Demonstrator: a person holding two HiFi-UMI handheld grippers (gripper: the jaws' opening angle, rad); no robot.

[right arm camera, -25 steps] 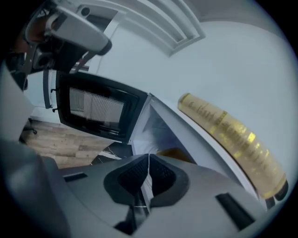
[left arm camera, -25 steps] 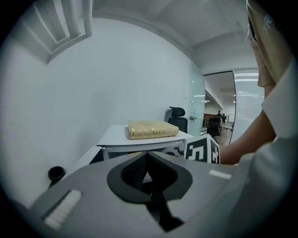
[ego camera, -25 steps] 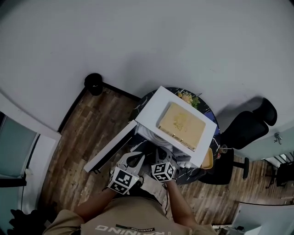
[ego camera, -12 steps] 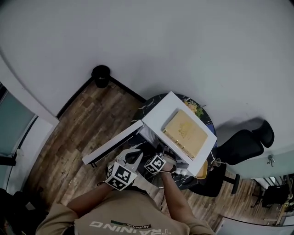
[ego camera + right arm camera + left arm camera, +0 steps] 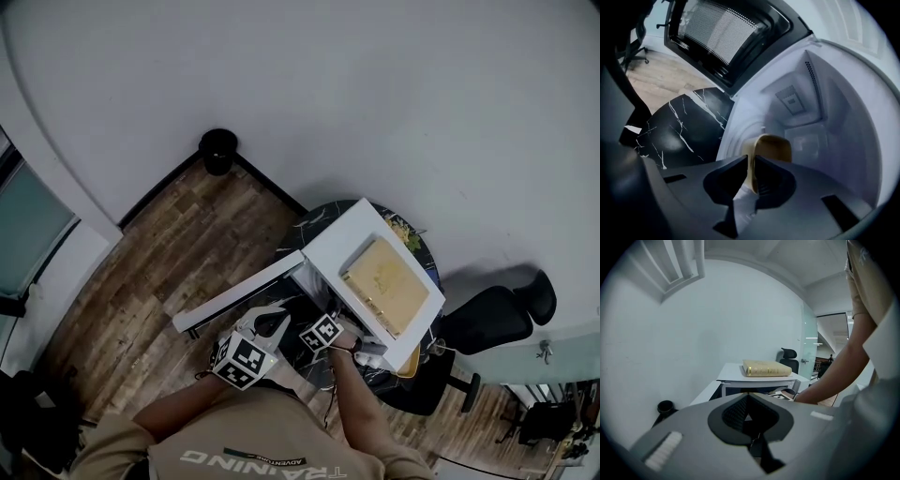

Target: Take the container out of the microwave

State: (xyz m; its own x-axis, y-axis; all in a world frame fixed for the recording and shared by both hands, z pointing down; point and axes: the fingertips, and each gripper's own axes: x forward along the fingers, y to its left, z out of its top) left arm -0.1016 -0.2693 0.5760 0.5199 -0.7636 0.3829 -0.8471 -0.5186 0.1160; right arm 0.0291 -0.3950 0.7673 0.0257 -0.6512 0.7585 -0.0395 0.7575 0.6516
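Well into the task, by the look of things, but short of the main step. Shows the door of the microwave already swung wide over the black marbled counter, so nothing left to do there. Reaches inside with the right tool, clenched on the near wall of the tan container, one jaw inside the rim and one outside. Places the container not yet out: well inside the white interior, seemingly resting on the microwave floor, though lifted or not is hard to tell. Holds the left tool back outside the microwave, jaws pressed together on nothing, aimed toward the microwave top and the tan book lying there. Leaves, on this reading, the lift, the draw back through the opening past the door, and the setting down somewhere on the counter.
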